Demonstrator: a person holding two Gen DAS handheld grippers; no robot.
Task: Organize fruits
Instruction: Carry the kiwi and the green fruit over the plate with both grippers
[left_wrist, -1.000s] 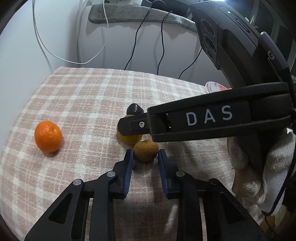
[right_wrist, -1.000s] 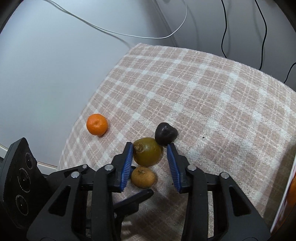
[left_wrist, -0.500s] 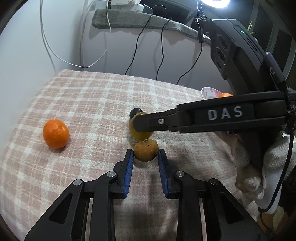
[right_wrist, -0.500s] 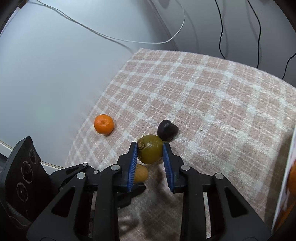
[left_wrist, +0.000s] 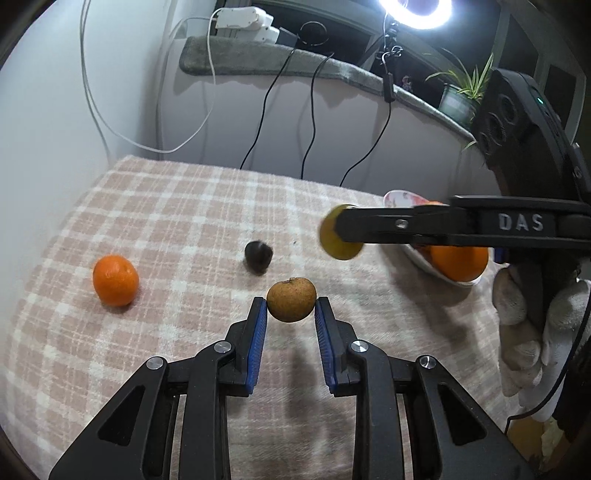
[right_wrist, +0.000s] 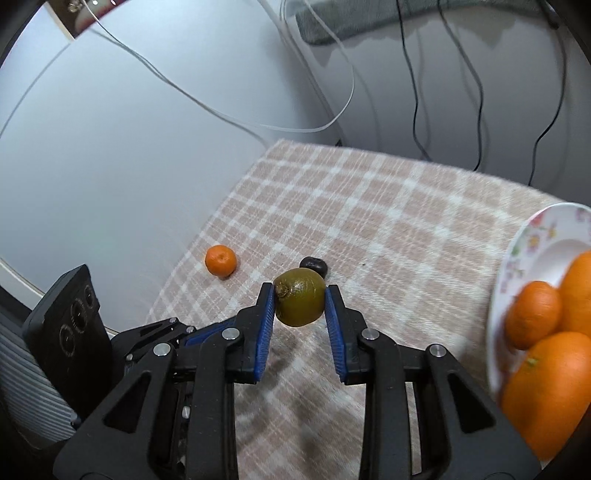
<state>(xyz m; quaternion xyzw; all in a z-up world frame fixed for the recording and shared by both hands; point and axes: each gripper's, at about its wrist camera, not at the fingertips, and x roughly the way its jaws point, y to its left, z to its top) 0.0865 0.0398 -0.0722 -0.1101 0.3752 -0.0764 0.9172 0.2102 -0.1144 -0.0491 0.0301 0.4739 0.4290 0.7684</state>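
Both claws are clamped on fruit held clear of the checked cloth (left_wrist: 177, 206): the left gripper (left_wrist: 291, 314) pinches a small brown russet fruit (left_wrist: 291, 299) at its pad tips, and the right gripper (right_wrist: 300, 306) squeezes a greenish-brown kiwi-like fruit (right_wrist: 300, 302), though the blur makes its kind uncertain. Each round fruit sits at the very ends of the pads, so a quick swing toward the plate (right_wrist: 517, 254) could, I judge, roll it out and drop it onto the cloth. The flowered plate at the right already carries three oranges (right_wrist: 533, 314), and a careless release might knock them or bounce off the rim.

The left view shows the right claw from the side, with the gloved hand (left_wrist: 524, 317) behind it. Only the right view shows the plate's open near part. A mandarin (left_wrist: 115, 280) and a dark fruit (left_wrist: 258, 253) lie loose on the cloth.
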